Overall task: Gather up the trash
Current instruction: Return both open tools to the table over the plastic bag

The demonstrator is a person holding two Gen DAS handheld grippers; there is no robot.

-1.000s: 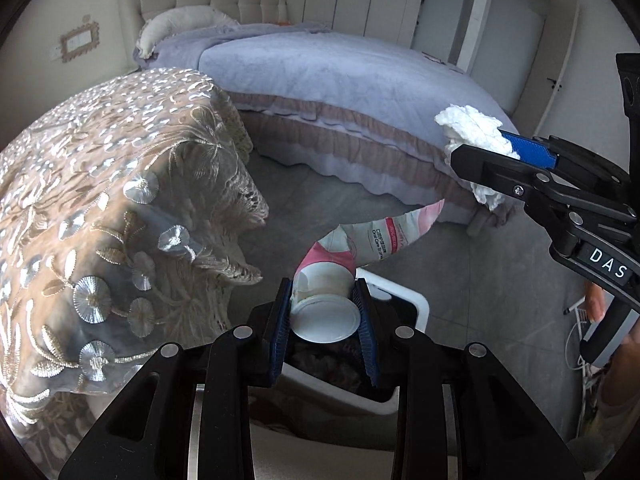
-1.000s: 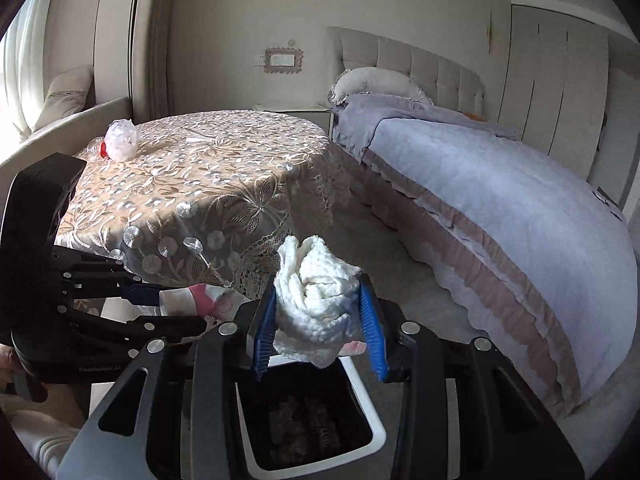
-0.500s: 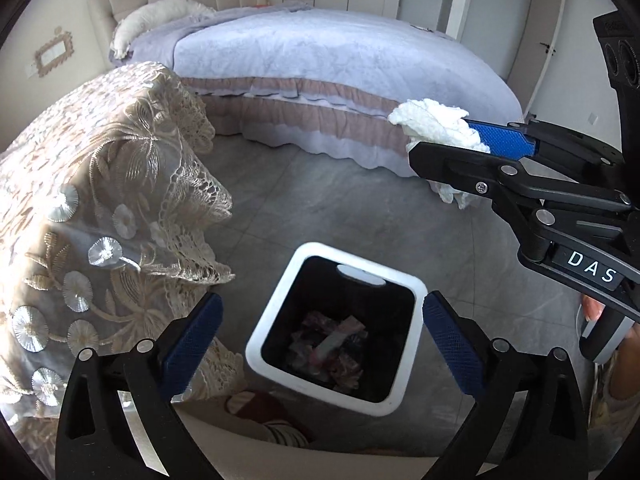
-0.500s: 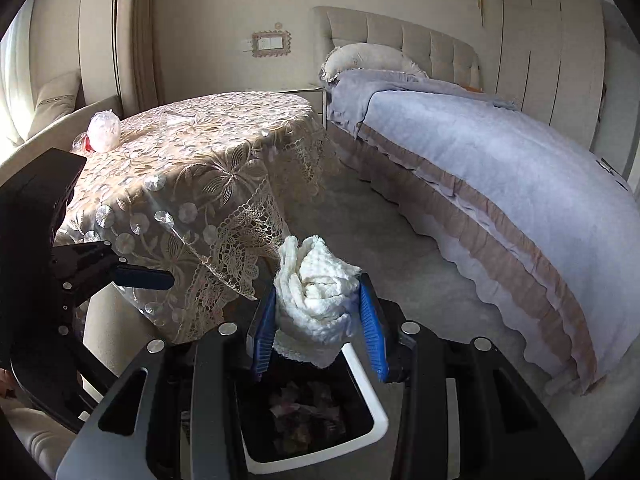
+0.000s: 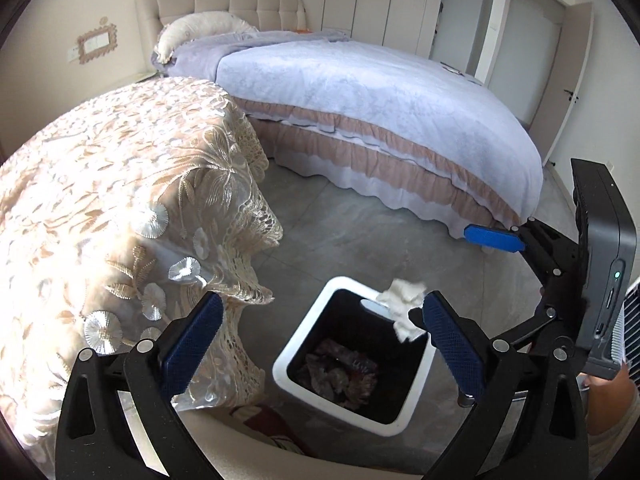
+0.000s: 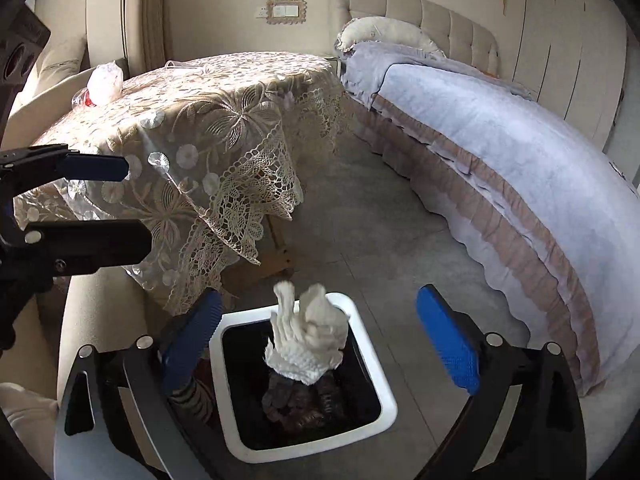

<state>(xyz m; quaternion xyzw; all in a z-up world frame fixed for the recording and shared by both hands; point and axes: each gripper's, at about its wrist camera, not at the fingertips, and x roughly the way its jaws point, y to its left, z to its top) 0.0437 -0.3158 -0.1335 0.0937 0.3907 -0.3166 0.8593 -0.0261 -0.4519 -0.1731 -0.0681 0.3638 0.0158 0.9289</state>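
A square bin [image 5: 298, 346] with a white rim and black inside stands on the floor; it also shows in the right wrist view [image 6: 384, 384]. Dark trash [image 5: 340, 372] lies in it. A crumpled white tissue [image 6: 308, 340] is in the air just above the bin mouth, free of both grippers; it shows in the left wrist view [image 5: 404, 306] too. My right gripper [image 6: 320, 344] is open above the bin. My left gripper [image 5: 320, 340] is open and empty above the bin.
A round table with a lace cloth [image 5: 120, 208] stands left of the bin, with a clear bag of trash [image 6: 105, 82] on its far side. A bed [image 5: 380, 96] with a lilac cover fills the right. Grey floor [image 5: 360, 232] lies between.
My left gripper opened and let the pink-and-white tube go. My right gripper has opened and the tissue is dropping toward the bin.
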